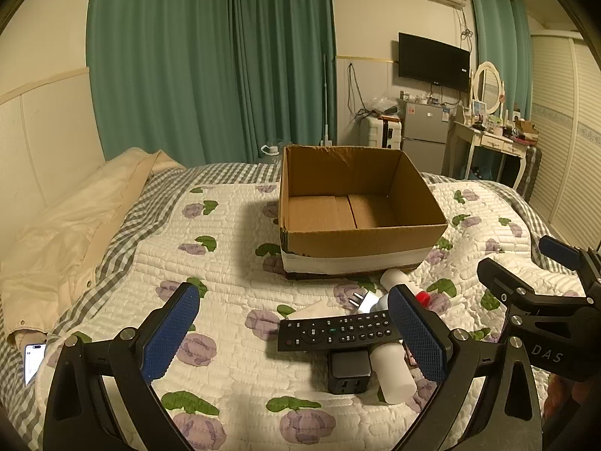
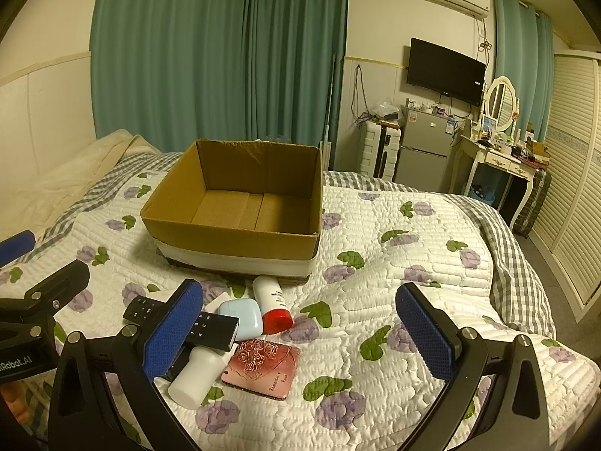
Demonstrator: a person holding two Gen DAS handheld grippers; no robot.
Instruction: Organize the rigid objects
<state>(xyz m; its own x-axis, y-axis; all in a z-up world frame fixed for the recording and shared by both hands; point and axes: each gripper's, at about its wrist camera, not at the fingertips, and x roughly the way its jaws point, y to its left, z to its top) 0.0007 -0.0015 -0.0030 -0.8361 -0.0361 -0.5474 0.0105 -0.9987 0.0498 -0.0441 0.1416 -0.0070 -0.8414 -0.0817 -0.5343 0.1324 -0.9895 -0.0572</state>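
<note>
Cardboard was my landmark: the open box (image 1: 360, 206) sat on the floral quilt (image 1: 233, 248), its brown interior bare down to the floor flaps and a white band wrapped around its lower wall. I had both grippers hovering over the quilt on the near side of that box.

My left gripper (image 1: 293, 334) stood wide, its 2 blue pads far apart and gripping nothing. Between them, nearer than the box, lay the black remote (image 1: 334, 330), resting across a black charger block (image 1: 347, 372) and a white cylinder bottle (image 1: 392, 372). A white plug adapter (image 1: 362, 300) lay between the remote and the box.

My right gripper (image 2: 300, 334) was just as wide and equally unloaded. Its left pad hid the middle of the remote. Just below the box's front wall I saw a white tube with a red cap (image 2: 272, 304) pointing away from the box, touching a pale blue earbud case (image 2: 242, 317) beside it. Nearer to me than those lay a pink rose-patterned compact (image 2: 263, 370), flat on the quilt beside the white bottle.

All 7 loose items were clustered together outside the box, close to its front wall, none of them inside. Green curtains (image 1: 210, 60) hung behind the box, and a phone (image 1: 33, 360) lay lit at the quilt's edge, well apart from it.
</note>
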